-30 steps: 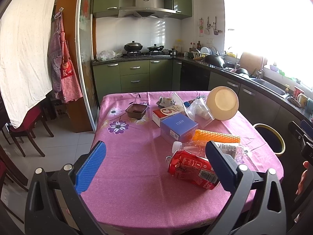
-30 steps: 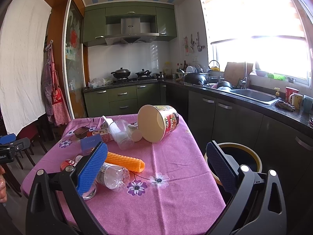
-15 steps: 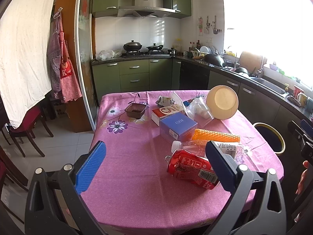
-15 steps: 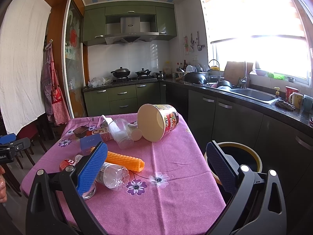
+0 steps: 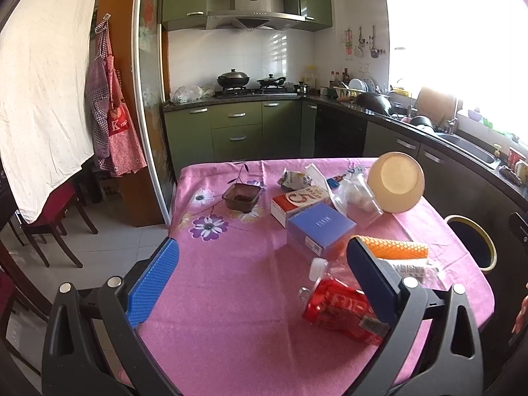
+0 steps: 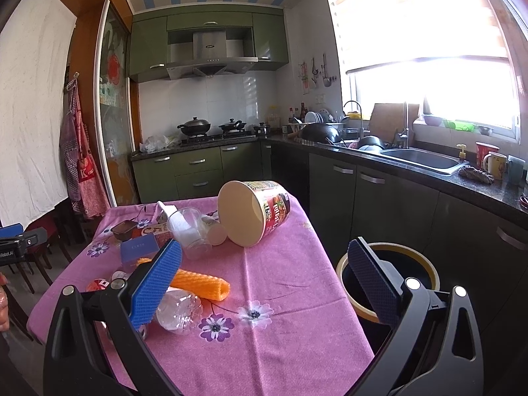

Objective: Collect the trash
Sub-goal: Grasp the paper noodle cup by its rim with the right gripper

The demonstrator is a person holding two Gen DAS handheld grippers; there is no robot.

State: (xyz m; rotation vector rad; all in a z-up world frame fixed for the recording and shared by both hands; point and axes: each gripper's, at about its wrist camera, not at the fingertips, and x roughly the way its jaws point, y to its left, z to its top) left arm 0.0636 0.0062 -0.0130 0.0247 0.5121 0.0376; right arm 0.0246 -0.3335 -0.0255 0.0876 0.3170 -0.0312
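Left gripper [image 5: 262, 275]: low centre of its own view, blue-padded fingers [image 5: 153, 285] spread wide, nothing between them; its right finger covers part of the red can and the end of the orange mesh sleeve.
Right gripper [image 6: 264, 282]: low centre of its own view, fingers [image 6: 156, 285] wide apart and empty; the left finger hides the near end of the orange sleeve and the neck of the clear bottle, the right finger overlaps the bin rim.
Red can [image 5: 340, 310]: on its side at lower right of the left view, label blurred; in the right view only a red sliver [image 6: 97, 285] shows at lower left.
Clear bottle [image 6: 178, 310]: lies on the pink cloth at lower centre-left, just beside the orange mesh sleeve [image 6: 201, 283].
Blue box [image 5: 320, 227]: mid-frame on the bench [image 5: 231, 297], touching a red and white carton [image 5: 297, 199].
Clear cup [image 6: 188, 231]: on its side, centre-left.
Noodle tub [image 6: 254, 211]: on its side; printed label visible only in the right view, the left view shows just its pale mouth [image 5: 396, 181].
Small brown tray [image 5: 242, 196]: beyond the boxes, centre of the left view.
Bin [image 6: 425, 264]: on the floor beside the bench, lower right; cut off by the finger here, seen only as a dark oval at the right edge [image 5: 488, 254] in the left view.
Person's hand [image 5: 521, 310]: a sliver at the right edge, mostly cut off.
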